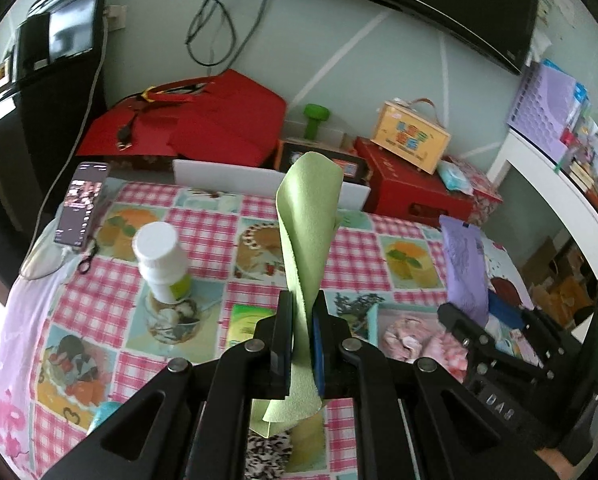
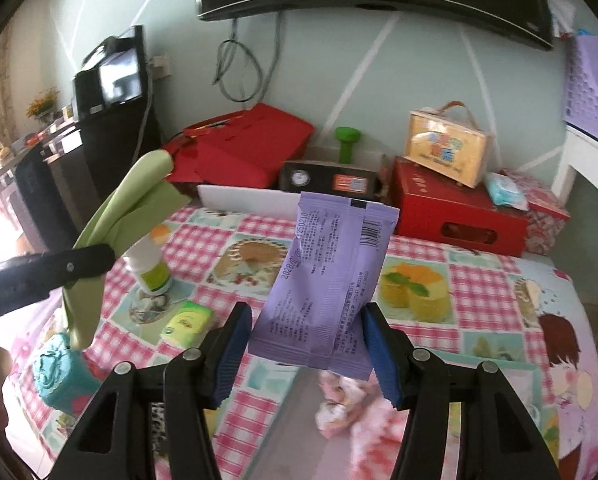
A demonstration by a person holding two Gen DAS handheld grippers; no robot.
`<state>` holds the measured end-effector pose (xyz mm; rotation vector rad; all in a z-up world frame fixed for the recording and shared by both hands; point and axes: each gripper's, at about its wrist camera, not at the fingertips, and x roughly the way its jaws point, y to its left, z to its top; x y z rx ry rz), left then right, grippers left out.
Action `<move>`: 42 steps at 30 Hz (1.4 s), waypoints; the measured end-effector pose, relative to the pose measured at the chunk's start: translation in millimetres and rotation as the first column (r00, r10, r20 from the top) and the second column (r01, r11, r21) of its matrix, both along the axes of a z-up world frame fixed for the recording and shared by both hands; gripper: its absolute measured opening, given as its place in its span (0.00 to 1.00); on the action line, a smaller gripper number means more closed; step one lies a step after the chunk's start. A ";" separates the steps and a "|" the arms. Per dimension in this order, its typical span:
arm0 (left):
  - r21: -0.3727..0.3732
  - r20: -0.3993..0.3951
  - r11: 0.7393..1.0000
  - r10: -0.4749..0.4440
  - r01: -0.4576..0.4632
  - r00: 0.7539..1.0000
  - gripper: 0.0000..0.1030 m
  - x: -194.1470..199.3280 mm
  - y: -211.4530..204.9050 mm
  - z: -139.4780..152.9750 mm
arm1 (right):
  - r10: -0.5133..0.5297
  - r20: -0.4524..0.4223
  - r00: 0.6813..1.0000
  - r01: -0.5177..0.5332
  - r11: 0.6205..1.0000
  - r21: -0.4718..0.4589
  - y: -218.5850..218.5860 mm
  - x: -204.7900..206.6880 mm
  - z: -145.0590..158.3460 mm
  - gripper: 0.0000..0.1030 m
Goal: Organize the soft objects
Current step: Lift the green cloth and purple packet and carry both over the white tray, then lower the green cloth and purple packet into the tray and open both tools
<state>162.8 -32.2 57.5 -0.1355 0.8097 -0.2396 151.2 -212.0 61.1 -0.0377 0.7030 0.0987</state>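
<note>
- Left gripper point(image 1: 304, 336): fingers pressed together on a green cloth point(image 1: 309, 216); the cloth stands up above the fingers, curled, and hangs below them, clear of the bench point(image 1: 203, 236).
- Right gripper point(image 2: 307, 344): fingers part-spread, pinching a purple packet point(image 2: 331, 276) across its lower edge; the packet is held tilted, printed side to the camera, above the bench.
- On the chequered bench cover: a white bottle point(image 1: 161, 258) upright at left; a small green box point(image 2: 187, 322) near it; a pink cloth point(image 2: 351, 408) below the packet; a teal container point(image 2: 59, 372) at the near left edge.
</note>
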 end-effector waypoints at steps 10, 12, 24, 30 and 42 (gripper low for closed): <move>0.030 -0.015 0.991 -0.127 0.128 0.992 0.08 -6.6 -56.7 -6.3 | -0.175 0.004 0.985 0.175 0.984 -0.021 -63.9 -14.3 6.0 0.58; 0.037 -0.022 0.986 -0.162 0.163 0.986 0.08 -8.2 -71.3 -9.3 | -0.214 0.008 0.977 0.215 0.976 -0.025 -79.1 -19.2 7.7 0.58; 0.059 -0.110 0.943 -0.319 0.327 0.941 0.08 -24.9 -140.1 -40.1 | -0.367 -0.014 0.930 0.367 0.930 -0.011 -138.4 -43.7 7.7 0.58; 0.062 -0.166 0.931 -0.345 0.359 0.924 0.08 -31.5 -156.9 -60.2 | -0.384 -0.070 0.920 0.384 0.923 -0.017 -143.8 -49.6 -5.8 0.58; 0.079 -0.272 0.927 -0.334 0.367 0.903 0.08 -35.0 -166.7 -93.1 | -0.350 -0.194 0.916 0.342 0.937 -0.074 -131.1 -58.1 -46.4 0.58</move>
